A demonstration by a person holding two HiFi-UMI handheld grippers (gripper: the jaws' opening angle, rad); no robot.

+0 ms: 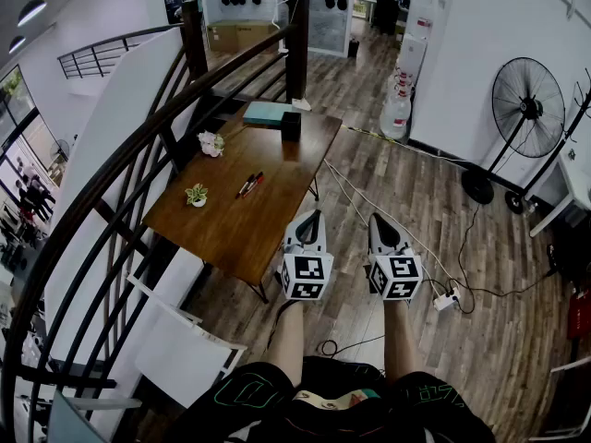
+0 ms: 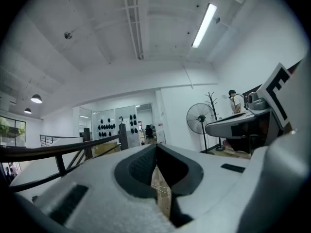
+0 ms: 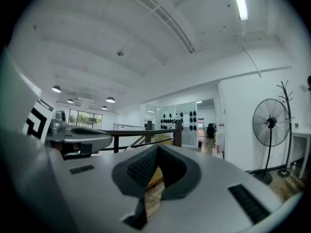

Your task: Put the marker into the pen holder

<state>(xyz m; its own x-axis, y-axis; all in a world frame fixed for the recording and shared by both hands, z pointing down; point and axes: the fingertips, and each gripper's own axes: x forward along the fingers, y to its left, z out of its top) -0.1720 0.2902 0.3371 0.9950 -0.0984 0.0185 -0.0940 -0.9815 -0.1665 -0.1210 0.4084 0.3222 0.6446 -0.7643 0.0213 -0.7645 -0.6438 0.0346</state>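
Two markers (image 1: pixel 249 185), one red and one dark, lie side by side near the middle of the brown wooden table (image 1: pixel 231 229). A black pen holder (image 1: pixel 291 125) stands at the table's far end. My left gripper (image 1: pixel 311 220) hangs off the table's near right corner, above the floor, jaws closed on nothing. The right gripper (image 1: pixel 379 221) is level with it further right, also shut and empty. In the left gripper view (image 2: pixel 156 149) and the right gripper view (image 3: pixel 158 152) the jaws meet at their tips and point up toward the room and ceiling.
A teal book (image 1: pixel 267 113) lies beside the pen holder. A small potted plant (image 1: pixel 196 195) and a flower pot (image 1: pixel 211 144) stand along the table's left side. A curved stair railing (image 1: pixel 111 183) runs left of the table. A standing fan (image 1: pixel 524 109) and floor cables (image 1: pixel 434 247) are to the right.
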